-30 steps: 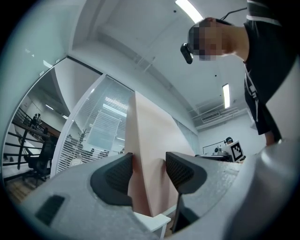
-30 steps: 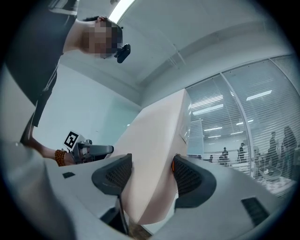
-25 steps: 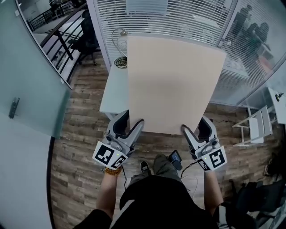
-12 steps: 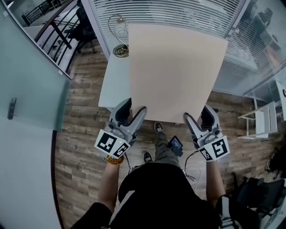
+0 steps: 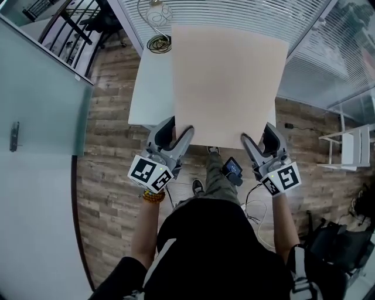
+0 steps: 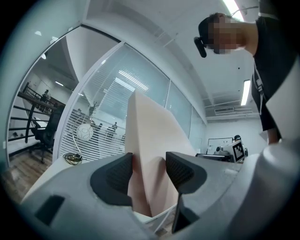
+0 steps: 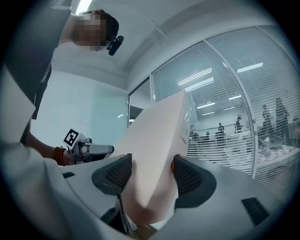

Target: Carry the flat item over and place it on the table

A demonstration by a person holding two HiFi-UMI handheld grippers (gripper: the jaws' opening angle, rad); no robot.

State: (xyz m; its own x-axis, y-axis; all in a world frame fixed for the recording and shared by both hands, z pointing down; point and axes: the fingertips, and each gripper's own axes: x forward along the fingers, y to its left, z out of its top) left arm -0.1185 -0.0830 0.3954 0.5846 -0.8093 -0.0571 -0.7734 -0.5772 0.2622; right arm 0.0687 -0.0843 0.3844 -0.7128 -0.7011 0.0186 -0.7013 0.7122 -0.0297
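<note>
Both left gripper (image 5: 177, 132) and right gripper (image 5: 256, 136) have jaws clamped on the beige board (image 5: 225, 82) over the table (image 5: 149, 88).

The white counter (image 5: 151, 88) stands on a wood-plank floor (image 5: 108, 170). At its far left corner lies a coiled dark cable (image 5: 157, 43). A pale round wire-framed object (image 5: 155, 13) sits just behind the cable.
</note>
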